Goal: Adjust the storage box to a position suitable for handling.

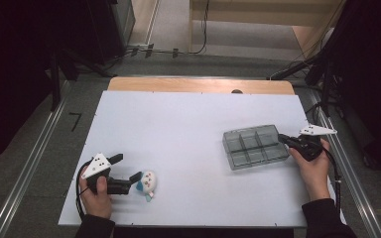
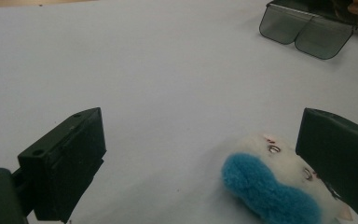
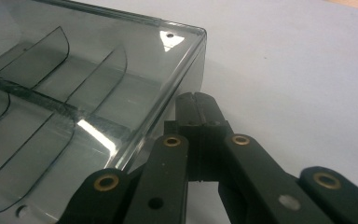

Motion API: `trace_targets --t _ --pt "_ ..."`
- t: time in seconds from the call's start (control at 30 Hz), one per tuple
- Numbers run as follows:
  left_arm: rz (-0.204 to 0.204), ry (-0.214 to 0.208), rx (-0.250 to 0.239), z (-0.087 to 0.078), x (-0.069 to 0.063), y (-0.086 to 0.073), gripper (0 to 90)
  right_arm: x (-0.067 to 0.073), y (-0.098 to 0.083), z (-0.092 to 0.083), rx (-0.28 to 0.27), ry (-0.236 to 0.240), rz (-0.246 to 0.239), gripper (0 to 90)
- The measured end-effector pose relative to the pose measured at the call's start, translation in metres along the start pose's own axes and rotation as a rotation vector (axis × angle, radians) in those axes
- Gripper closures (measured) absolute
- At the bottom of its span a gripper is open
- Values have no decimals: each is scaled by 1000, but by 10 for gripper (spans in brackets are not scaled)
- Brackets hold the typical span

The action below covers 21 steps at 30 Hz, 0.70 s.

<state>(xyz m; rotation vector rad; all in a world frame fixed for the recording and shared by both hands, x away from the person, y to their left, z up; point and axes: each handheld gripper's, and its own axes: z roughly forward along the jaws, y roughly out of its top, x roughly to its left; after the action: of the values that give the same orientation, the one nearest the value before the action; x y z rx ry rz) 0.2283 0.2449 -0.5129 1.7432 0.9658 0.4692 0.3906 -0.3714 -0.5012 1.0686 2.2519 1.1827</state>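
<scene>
So, toy: plush toy (image 1: 147,183) looks soft and light; I'd pinch its white body
Toy place: on the bench (image 1: 178,148), between my left claw's tips, touching the far one
Left claw (image 1: 129,171): spread wide, holding nothing
Right claw (image 1: 283,140): pressed together, tips against the grey tray's (image 1: 254,146) near wall

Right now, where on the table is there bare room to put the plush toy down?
The white table is bare across its middle and far left, between the plush toy and the divided tray. It is crowded at the near left by the left gripper, and at the tray's right edge by the right gripper.
</scene>
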Motion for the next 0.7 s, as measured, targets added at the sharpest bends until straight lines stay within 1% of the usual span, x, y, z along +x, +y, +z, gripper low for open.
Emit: trace_targets --t 0.5,0.57,0.7 --pt "-1 -2 0 0 0 0 11 13 5 8 3 41 -32 883" --pt "-1 -2 0 0 0 0 11 16 7 11 3 55 -42 883" --pt "-2 -2 0 0 0 0 11 20 8 13 5 66 -49 883"
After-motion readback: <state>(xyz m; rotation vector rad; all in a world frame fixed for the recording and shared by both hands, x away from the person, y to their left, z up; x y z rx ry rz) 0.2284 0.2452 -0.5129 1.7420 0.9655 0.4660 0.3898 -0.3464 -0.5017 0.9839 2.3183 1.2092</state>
